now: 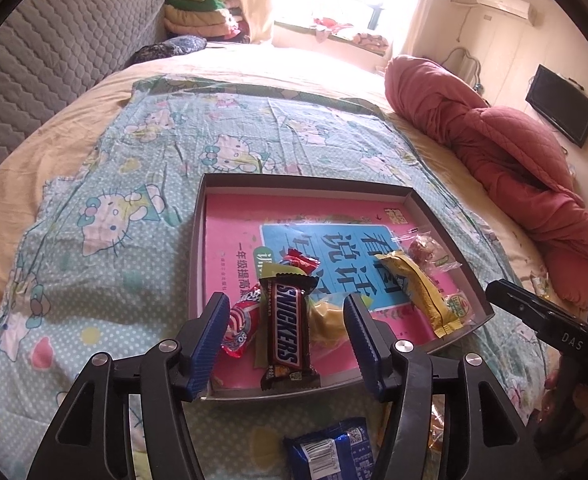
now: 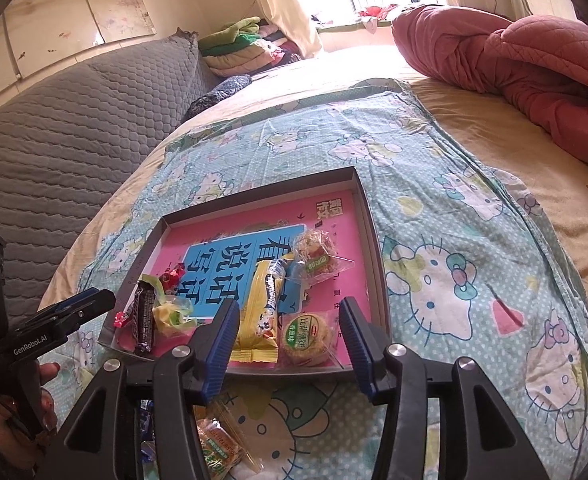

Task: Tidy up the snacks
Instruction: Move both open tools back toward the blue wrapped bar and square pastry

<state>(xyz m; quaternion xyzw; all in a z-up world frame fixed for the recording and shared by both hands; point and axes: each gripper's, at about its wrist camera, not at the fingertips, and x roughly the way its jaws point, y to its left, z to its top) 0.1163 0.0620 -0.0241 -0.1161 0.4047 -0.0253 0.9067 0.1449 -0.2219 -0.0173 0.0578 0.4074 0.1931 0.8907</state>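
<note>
Snacks lie in a shallow grey cardboard tray (image 1: 449, 210) with a pink and blue printed sheet on its floor, set on a pale blue cartoon-cat cloth (image 1: 106, 208) over a beige bed. Left gripper (image 1: 288, 322): jaws part open, blue ribbed pads not touching anything; between them, lying flat in the tray's near corner, a brown Snickers bar (image 1: 288, 332), with a red-and-white striped candy wrapper (image 1: 240, 326) just beside it. Right gripper (image 2: 290, 330): jaws part open and empty, hovering over a long yellow wrapped bar (image 2: 260, 316) and a round cake in clear wrap (image 2: 307, 338). Outside the tray, on the cloth nearer the cameras: a blue foil packet (image 1: 329, 452) and an orange-labelled clear packet (image 2: 218, 446).
</note>
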